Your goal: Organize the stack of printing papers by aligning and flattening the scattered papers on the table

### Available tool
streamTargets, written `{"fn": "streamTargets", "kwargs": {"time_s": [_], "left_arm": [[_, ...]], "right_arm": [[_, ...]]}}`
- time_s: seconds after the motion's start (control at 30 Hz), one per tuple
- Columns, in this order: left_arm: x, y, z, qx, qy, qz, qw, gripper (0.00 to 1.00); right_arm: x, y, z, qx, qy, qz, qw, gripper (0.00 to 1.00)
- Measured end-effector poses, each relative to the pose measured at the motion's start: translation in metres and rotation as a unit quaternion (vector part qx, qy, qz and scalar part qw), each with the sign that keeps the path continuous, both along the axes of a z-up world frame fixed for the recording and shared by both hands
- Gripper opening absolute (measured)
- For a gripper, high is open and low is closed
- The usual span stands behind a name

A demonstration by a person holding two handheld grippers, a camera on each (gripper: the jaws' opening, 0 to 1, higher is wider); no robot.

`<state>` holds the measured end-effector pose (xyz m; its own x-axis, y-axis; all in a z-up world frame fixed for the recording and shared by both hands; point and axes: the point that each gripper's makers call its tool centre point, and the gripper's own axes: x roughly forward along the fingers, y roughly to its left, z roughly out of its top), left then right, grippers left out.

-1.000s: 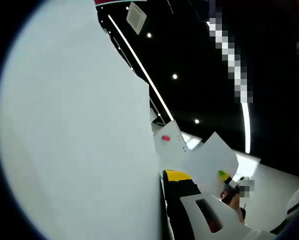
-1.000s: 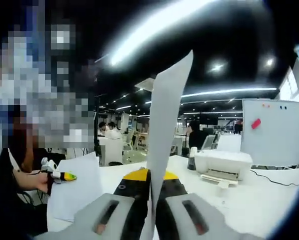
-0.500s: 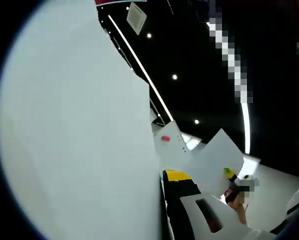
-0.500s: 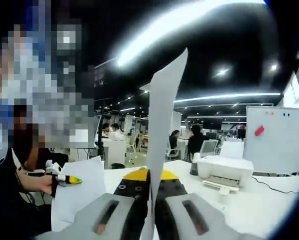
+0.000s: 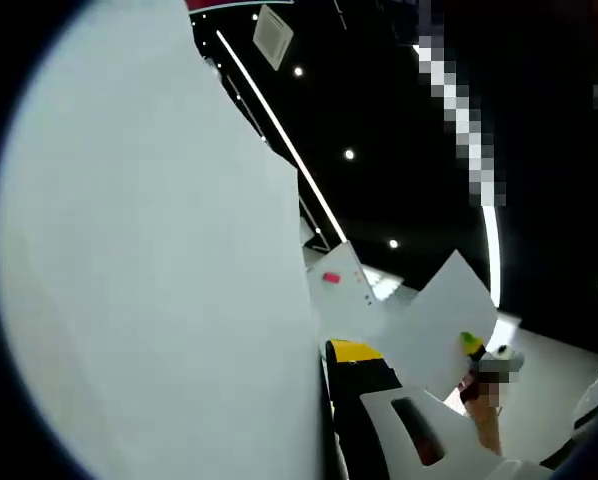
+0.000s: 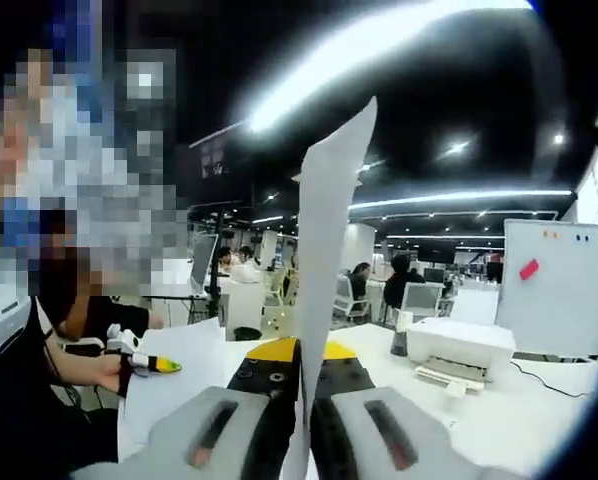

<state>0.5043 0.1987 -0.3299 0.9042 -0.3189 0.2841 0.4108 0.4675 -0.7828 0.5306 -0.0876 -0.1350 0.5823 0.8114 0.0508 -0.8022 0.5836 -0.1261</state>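
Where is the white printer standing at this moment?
In the right gripper view the white printer stands on the white table, right of the paper sheet held in the jaws and in front of the whiteboard.

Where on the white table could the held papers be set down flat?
Bare tabletop lies in front of the printer, right of the right gripper pinching an upright paper. The printer's side is taken.

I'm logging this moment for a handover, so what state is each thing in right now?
Right gripper: shut on the paper stack.
Paper stack: held upright, seen edge-on, off the table.
Left gripper: shut on the same paper, whose broad face covers most of its view.
Printer: standing on the table.
Whiteboard: upright, a red item stuck on it.
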Motion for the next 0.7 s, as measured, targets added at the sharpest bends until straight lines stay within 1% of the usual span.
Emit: {"fn": "streamTargets", "kwargs": {"time_s": [0.1, 0.23, 0.47, 0.7], "left_arm": [[0.000, 0.000, 0.000, 0.001, 0.000, 0.000, 1.0000, 0.08], [0.001, 0.000, -0.001, 0.002, 0.001, 0.000, 1.0000, 0.08], [0.001, 0.000, -0.001, 0.002, 0.002, -0.001, 1.0000, 0.08], [0.001, -0.001, -0.002, 0.002, 0.002, -0.003, 1.0000, 0.08]], "right_arm": [[-0.005, 0.004, -0.001, -0.012, 0.003, 0.010, 0.9999, 0.00], [-0.011, 0.008, -0.002, -0.018, 0.008, 0.021, 0.9996, 0.00], [-0.019, 0.020, -0.006, -0.036, 0.008, 0.047, 0.9982, 0.00], [-0.028, 0.028, -0.010, -0.049, 0.002, 0.071, 0.9963, 0.00]]}}
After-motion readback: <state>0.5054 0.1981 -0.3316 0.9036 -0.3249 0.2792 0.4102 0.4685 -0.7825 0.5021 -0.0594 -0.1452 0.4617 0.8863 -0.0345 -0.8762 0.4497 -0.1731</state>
